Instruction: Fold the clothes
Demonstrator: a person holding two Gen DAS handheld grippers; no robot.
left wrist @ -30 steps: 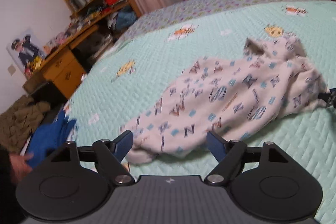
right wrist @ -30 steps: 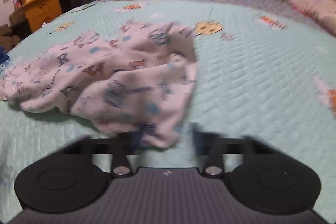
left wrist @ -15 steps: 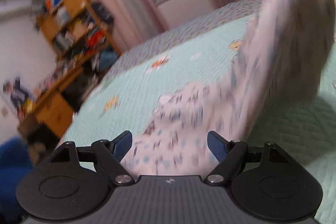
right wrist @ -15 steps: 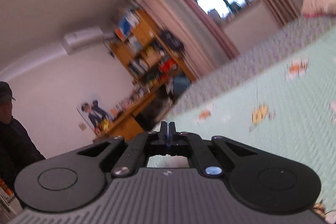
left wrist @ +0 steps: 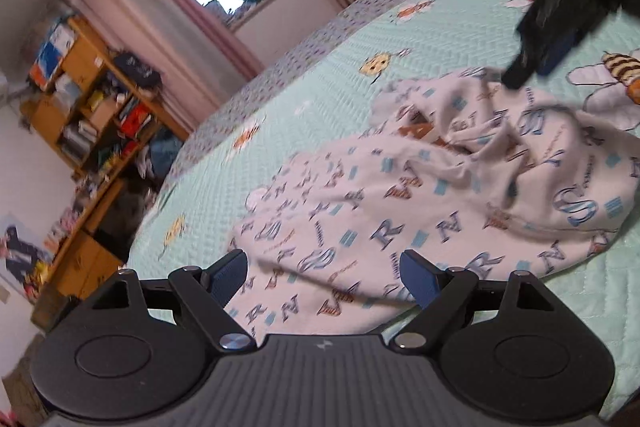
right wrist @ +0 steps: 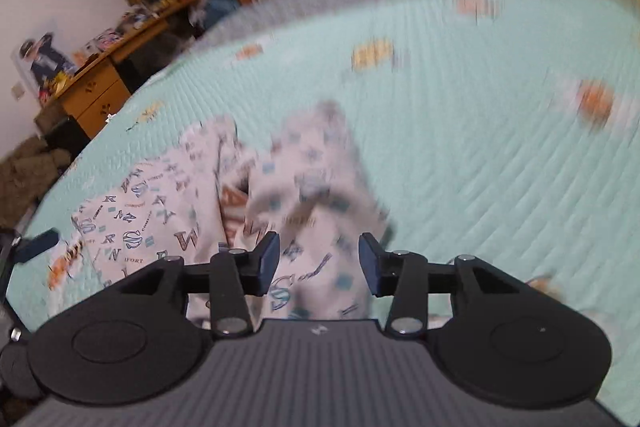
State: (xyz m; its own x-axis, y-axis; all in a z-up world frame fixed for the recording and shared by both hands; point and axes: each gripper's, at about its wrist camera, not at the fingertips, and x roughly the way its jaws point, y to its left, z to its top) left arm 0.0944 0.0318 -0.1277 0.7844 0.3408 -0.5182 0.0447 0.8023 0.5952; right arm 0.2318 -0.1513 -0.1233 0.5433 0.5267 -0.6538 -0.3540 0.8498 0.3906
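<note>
We see the mint quilted bedspread blurred in the right wrist view. On it lies the crumpled white letter-print garment, its near edge hidden behind both tools. Our left gripper gapes wide, gripping nothing. Our right gripper, jaws just opening, has released the cloth beneath it.

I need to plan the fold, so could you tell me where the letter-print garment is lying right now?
The letter-print garment lies crumpled on the mint-green bedspread, just ahead of both grippers.
</note>
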